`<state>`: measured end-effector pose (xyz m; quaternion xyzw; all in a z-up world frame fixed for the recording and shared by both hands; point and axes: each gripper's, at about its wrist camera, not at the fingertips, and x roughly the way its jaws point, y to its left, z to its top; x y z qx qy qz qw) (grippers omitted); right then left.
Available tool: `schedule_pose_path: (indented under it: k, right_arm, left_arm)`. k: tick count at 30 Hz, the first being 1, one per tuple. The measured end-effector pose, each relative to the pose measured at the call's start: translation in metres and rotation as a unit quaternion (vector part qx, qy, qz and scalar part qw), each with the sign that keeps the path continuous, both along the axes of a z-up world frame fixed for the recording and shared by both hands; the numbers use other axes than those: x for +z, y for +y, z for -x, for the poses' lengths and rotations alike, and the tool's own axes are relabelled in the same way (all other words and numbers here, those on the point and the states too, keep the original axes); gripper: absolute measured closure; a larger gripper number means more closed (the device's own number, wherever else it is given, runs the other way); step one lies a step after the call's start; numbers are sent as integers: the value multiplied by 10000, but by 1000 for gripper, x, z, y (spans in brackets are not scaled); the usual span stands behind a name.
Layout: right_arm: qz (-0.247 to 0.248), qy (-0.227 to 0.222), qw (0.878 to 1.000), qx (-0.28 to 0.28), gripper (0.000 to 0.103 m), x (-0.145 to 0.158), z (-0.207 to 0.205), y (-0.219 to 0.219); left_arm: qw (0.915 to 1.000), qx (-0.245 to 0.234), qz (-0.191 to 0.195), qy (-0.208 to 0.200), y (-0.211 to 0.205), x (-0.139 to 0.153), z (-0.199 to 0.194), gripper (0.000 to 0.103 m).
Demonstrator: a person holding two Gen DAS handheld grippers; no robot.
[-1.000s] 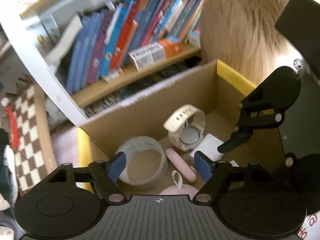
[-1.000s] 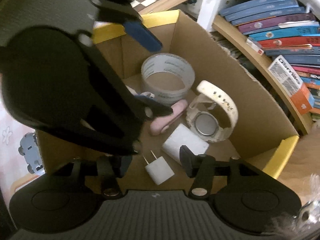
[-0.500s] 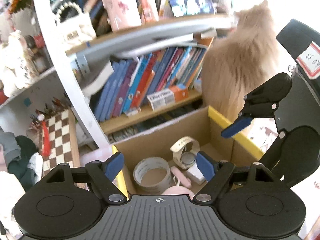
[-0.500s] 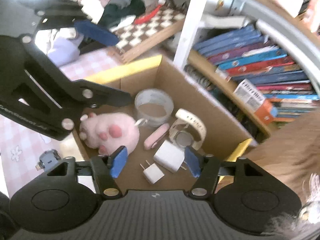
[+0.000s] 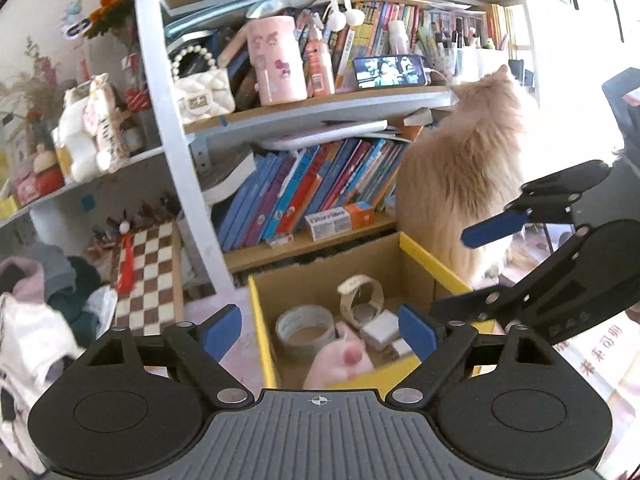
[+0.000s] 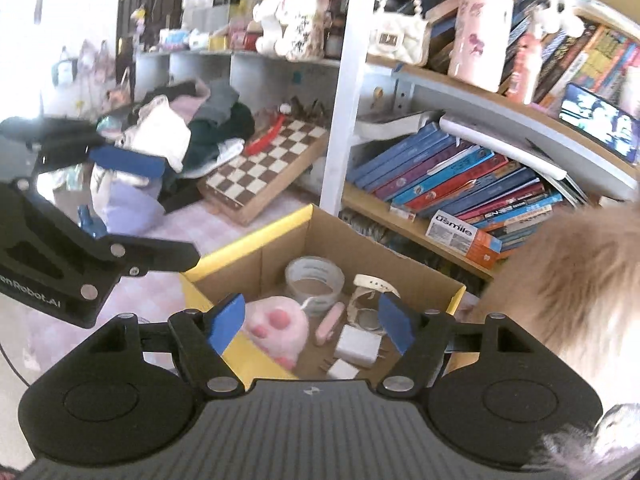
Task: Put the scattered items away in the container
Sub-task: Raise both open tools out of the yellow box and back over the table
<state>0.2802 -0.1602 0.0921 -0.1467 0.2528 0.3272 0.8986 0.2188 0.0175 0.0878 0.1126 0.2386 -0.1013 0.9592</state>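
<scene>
A cardboard box (image 5: 320,280) with yellow rim flaps stands on the floor by a bookshelf; it also shows in the right wrist view (image 6: 408,268). Inside lie a tape roll (image 6: 315,280), a white watch (image 6: 370,300), a pink paw plush (image 6: 276,330), a pink stick (image 6: 329,320) and white chargers (image 6: 358,346). My left gripper (image 5: 320,330) is open and empty, high above the box's near rim. My right gripper (image 6: 312,322) is open and empty, above the box. Each gripper shows in the other's view.
A fluffy cream cat (image 5: 464,184) sits right beside the box. A bookshelf (image 5: 304,200) full of books stands behind it. A chessboard (image 6: 264,164) and a heap of clothes (image 6: 188,128) lie on the floor to the left.
Both grippers have risen up and back out of the box, staying open. The pink plush now lies inside the box.
</scene>
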Motion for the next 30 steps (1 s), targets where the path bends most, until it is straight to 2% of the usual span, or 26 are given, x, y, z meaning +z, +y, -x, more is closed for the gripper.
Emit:
schedule_pose_path:
  k: [7, 12, 25, 30]
  right_arm:
    - [-188, -152, 9991, -346, 30, -3, 44, 0]
    - [-236, -329, 9966, -724, 23, -14, 67, -1]
    - [-341, -106, 9839, -1750, 18, -61, 102, -4]
    - [-152, 129, 9830, -1826, 18, -84, 113, 2]
  left_arm:
    - [9998, 160, 117, 42, 15, -9, 36, 15]
    - [9981, 476, 370, 97, 28, -19, 57, 15]
    - [9907, 1137, 595, 452, 48, -63, 91, 14]
    - [9894, 1161, 549, 677, 46, -84, 97, 14]
